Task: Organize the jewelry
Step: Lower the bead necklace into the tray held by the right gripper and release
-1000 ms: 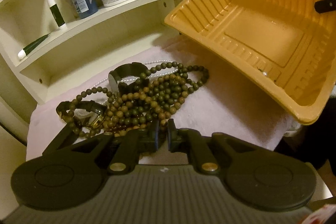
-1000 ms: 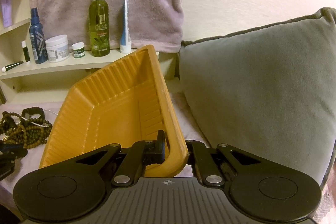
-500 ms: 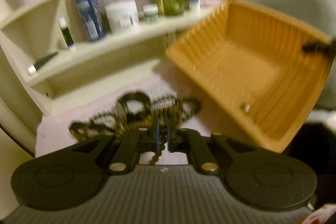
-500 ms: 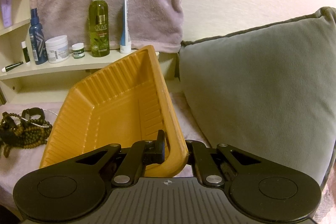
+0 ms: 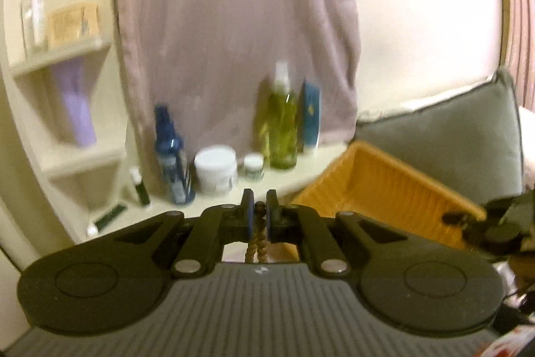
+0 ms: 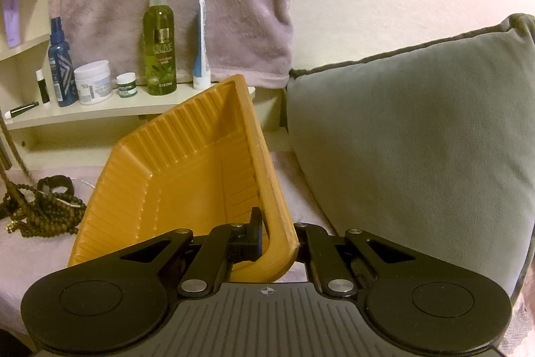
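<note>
My left gripper (image 5: 258,213) is shut on a strand of brown wooden beads (image 5: 257,238) that hangs down between its fingers, lifted high. In the right wrist view that strand (image 6: 13,149) rises from the pile of bead necklaces (image 6: 46,213) and a black watch (image 6: 57,184) on the pink towel at the left. My right gripper (image 6: 277,233) is shut on the rim of the orange ribbed plastic tray (image 6: 187,176) and holds it tilted, open side toward the jewelry. The tray also shows in the left wrist view (image 5: 384,186).
A cream shelf (image 6: 100,109) behind holds a blue bottle (image 6: 60,66), a white jar (image 6: 93,82), a small jar, a green spray bottle (image 6: 159,46) and a tube. A pink towel hangs on the wall. A grey cushion (image 6: 418,136) stands at the right.
My left gripper closed on a bead strand and rose well above the pile, pulling the strand up. The right gripper and the tilted tray have stayed still.
</note>
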Available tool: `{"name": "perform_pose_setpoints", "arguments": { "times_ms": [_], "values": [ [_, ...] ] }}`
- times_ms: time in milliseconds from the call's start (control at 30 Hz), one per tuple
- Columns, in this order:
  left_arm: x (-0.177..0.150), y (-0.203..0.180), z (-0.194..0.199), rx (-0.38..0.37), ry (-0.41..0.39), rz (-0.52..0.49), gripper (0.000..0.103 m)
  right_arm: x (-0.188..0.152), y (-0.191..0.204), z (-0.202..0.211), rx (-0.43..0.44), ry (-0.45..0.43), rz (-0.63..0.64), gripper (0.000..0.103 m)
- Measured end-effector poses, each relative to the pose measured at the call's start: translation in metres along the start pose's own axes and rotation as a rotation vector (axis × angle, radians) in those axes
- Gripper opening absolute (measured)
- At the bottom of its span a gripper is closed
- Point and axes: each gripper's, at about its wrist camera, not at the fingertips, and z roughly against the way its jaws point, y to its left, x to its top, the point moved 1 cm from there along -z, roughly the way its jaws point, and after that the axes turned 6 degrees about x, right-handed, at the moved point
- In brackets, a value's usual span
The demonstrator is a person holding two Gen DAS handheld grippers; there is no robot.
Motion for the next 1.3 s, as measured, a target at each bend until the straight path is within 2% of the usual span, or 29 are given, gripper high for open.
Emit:
{"name": "perform_pose_setpoints", "arguments": {
  "times_ms": [333,533,667,833,933,1067,1300],
  "values": [
    [0.056,-0.032,0.013,-0.096,-0.116,-0.036,0.006,0.001,0.001,0.002,0.004,-0.007,-0.001,0.006],
    [0.07,-0.057,0.002,-0.172,-0.135,-0.052,0.006,0.001,0.001,0.003,0.008,-0.012,-0.002,0.006],
    [0.058,-0.075,-0.021,-0.198,-0.085,-0.05,0.006,0.001,0.001,0.003,0.011,-0.011,-0.005,0.006],
    [0.024,-0.096,-0.051,-0.229,0.024,-0.059,0.006,0.001,0.0,0.002,0.011,-0.009,-0.006,0.006],
    [0.006,-0.105,-0.064,-0.274,0.072,-0.073,0.006,0.001,0.0,0.002,0.012,-0.007,-0.009,0.006],
    [-0.013,-0.108,-0.079,-0.33,0.14,-0.086,0.006,0.001,0.0,0.002,0.015,-0.007,-0.011,0.006],
    [-0.039,-0.105,-0.093,-0.378,0.244,-0.078,0.007,0.001,0.0,0.002,0.014,-0.006,-0.014,0.006]
  ]
}}
